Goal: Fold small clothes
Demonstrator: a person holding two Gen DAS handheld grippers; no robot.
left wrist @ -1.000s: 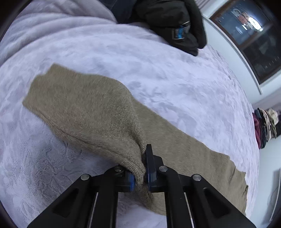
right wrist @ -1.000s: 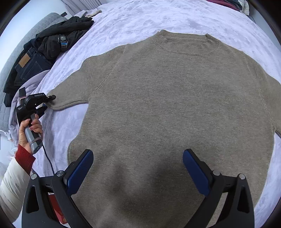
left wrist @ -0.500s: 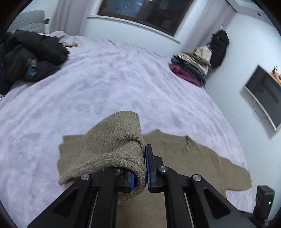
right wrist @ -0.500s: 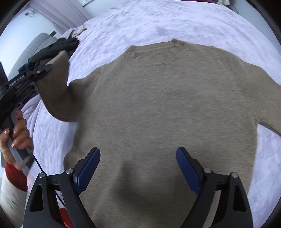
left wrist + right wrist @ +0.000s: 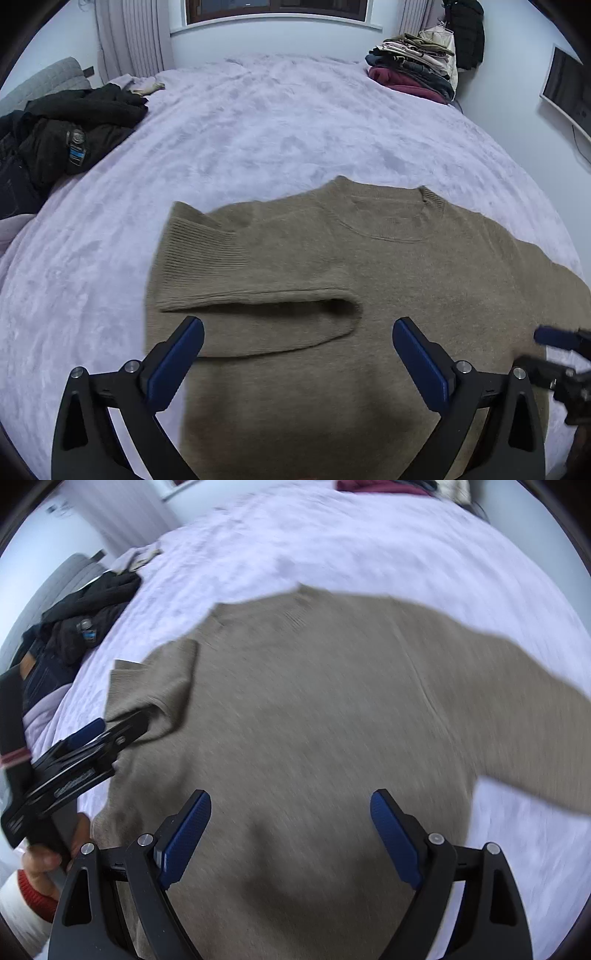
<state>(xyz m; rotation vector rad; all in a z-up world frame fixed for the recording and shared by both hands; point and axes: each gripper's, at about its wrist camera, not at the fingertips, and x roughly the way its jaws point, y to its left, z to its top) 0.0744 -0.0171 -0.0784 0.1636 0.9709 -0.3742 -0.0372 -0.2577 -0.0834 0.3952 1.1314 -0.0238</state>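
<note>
Lying flat on the lilac bedspread (image 5: pixel 258 140), tan knit sweater (image 5: pixel 369 280) with one sleeve (image 5: pixel 258 295) folded across its chest, left gripper (image 5: pixel 297 365) just sprung wide and empty, right gripper (image 5: pixel 290 838) hovering wide too.

We see a matt, fuzzy knit sweater (image 5: pixel 369 277) on a plush, textured bed (image 5: pixel 277 122) cover.

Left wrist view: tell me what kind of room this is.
Most likely a bedroom. A wide bed with a pale fleecy cover fills the view, a curtained window sits behind it, and folded clothes are stacked at the bed's far corner.
</note>
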